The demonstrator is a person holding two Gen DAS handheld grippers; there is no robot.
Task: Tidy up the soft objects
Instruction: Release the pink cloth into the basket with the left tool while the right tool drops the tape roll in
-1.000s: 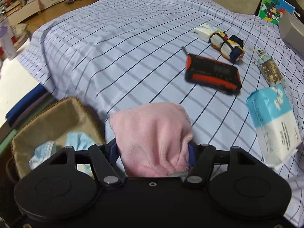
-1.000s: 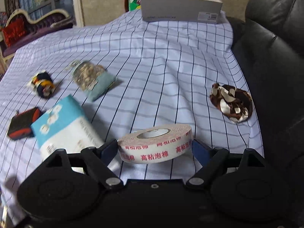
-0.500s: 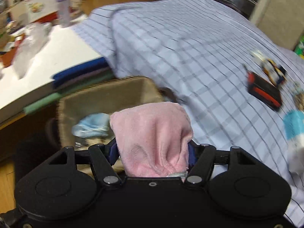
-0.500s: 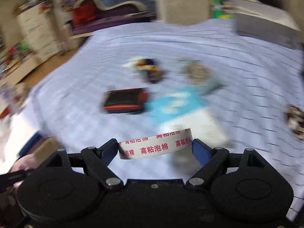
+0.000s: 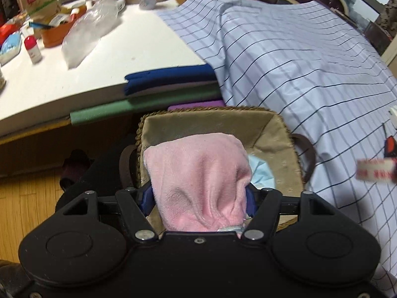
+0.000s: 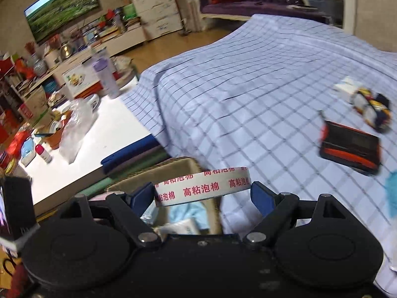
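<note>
A second ago both wrist views looked out over the checked bedsheet; now both look down on the woven straw basket with a beige cloth lining (image 5: 278, 134), which stands on the floor against the bed's edge. I judge both loads are about to be dropped in.

The left gripper (image 5: 198, 198) is directly over the basket, its jaws clamped on one bunched pink fleece cloth (image 5: 198, 173), which hangs above the lining. Under it, inside the basket, lies one crumpled pale blue cloth (image 5: 260, 173).

The right gripper (image 6: 202, 193) is at the basket's bed-side rim, not yet over its middle. Its jaws press on the two sides of one white roll of foam tape printed with red characters (image 6: 202, 185).

Well beyond the basket, on the blue-and-white checked bedsheet (image 6: 235, 99), two things can be counted for certain: one black and orange flat case (image 6: 349, 146) and, past it, one bundle of rolled multicoloured fabric (image 6: 372, 109). Others at the frame's edge are too blurred to count.
</note>
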